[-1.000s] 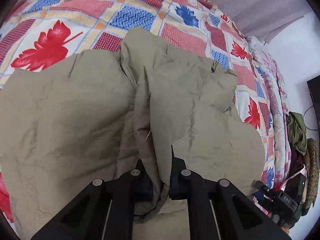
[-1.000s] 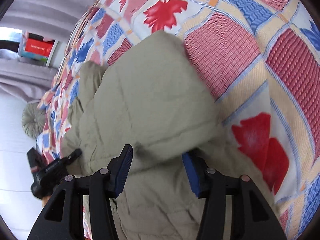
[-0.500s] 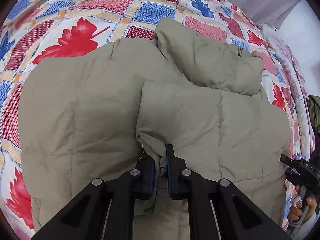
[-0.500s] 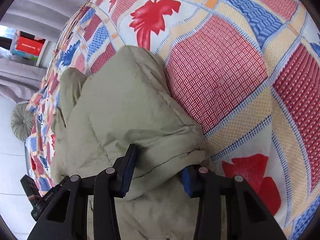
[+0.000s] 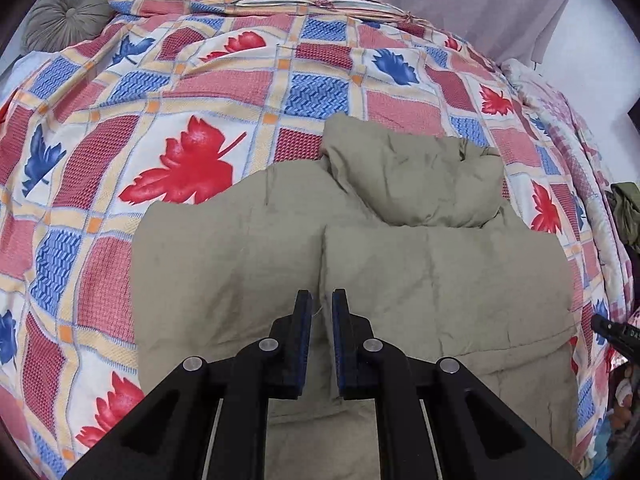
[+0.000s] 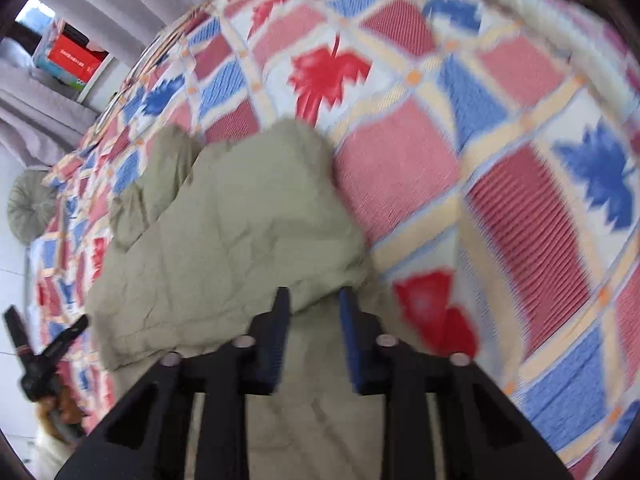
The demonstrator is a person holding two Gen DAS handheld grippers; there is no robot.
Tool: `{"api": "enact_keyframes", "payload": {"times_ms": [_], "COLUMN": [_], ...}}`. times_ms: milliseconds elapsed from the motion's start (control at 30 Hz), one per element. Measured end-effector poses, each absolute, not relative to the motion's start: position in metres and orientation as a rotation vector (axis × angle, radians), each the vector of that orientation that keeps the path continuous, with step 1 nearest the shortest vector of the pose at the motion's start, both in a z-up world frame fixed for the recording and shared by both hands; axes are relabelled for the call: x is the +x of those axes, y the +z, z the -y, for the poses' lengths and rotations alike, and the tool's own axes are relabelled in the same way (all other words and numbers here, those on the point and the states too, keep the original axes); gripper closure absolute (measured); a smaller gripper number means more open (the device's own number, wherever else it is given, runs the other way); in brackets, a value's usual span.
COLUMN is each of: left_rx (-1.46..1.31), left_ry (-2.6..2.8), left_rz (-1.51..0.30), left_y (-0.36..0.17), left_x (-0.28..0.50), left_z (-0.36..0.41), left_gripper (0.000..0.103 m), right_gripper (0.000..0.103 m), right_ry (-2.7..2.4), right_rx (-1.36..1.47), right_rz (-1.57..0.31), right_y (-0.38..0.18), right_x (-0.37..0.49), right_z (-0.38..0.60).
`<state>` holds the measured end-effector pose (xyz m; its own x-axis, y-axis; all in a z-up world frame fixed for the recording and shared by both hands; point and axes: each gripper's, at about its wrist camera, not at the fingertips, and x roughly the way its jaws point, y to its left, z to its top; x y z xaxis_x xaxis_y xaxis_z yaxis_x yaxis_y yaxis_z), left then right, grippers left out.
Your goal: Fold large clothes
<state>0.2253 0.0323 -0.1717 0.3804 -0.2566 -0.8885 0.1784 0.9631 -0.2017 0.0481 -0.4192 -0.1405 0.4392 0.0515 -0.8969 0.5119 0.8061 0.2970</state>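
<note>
An olive padded jacket lies folded on a patchwork bedspread, its hood bunched at the far end. My left gripper hovers above the jacket's near middle, jaws shut to a narrow slit with only a loose thread between them. In the right wrist view, which is blurred, the jacket lies left of centre. My right gripper hangs over its near right corner, jaws closing. The fold's edge shows between the tips, but the pads do not press on it. Each gripper shows at the edge of the other's view.
A round grey cushion sits at the bed's far left corner by a curtain. Dark clothes are piled off the bed's right side. A shelf with a red box stands beyond the bed. Bare bedspread spreads to the jacket's right.
The left gripper let go of the jacket fold it pinched and lifted away, so more bed shows. The right jaws narrowed and rose off the jacket's corner.
</note>
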Motion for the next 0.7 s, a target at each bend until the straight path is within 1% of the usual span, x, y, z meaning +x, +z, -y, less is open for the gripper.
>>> {"api": "enact_keyframes", "payload": {"times_ms": [67,167,233,333,433,467,567,700], "left_rx": [-0.055,-0.056,-0.025,0.062,0.094,0.082,0.062,0.065], "left_ry": [-0.300,-0.332,-0.329,-0.294,-0.282,-0.288,-0.289,-0.264], "left_rz": [-1.138,-1.128,-1.136,-1.188,-1.222,-1.215,-1.213,-1.219], "left_y": [-0.171,-0.175,-0.183,-0.211,-0.239,-0.243,-0.250,-0.255], "left_x": [0.237,0.248,0.248,0.238,0.225,0.222,0.222,0.225], "left_z": [-0.015,0.008,0.019,0.024,0.018,0.016,0.016,0.020], "left_gripper": [0.091,0.091,0.091,0.091,0.091,0.091,0.091,0.091], "right_gripper": [0.084,0.085,0.085,0.085,0.085,0.089,0.090,0.091], "right_ry": [-0.361,-0.368,-0.323,-0.210,-0.180,-0.193,-0.206,-0.225], "right_rx": [0.598,0.715,0.728,0.661,0.577,0.543,0.535,0.462], "right_rz": [-1.057,-1.027,-1.015,-1.056,-1.145,-1.165,-1.156,-1.150], "right_y": [-0.135,-0.142,-0.147,-0.156,-0.181,-0.193,-0.213,-0.218], "right_x": [0.060,0.084,0.103,0.123,0.132,0.132,0.130,0.133], "right_z": [0.434,0.456,0.457,0.438,0.420,0.419,0.421,0.413]}}
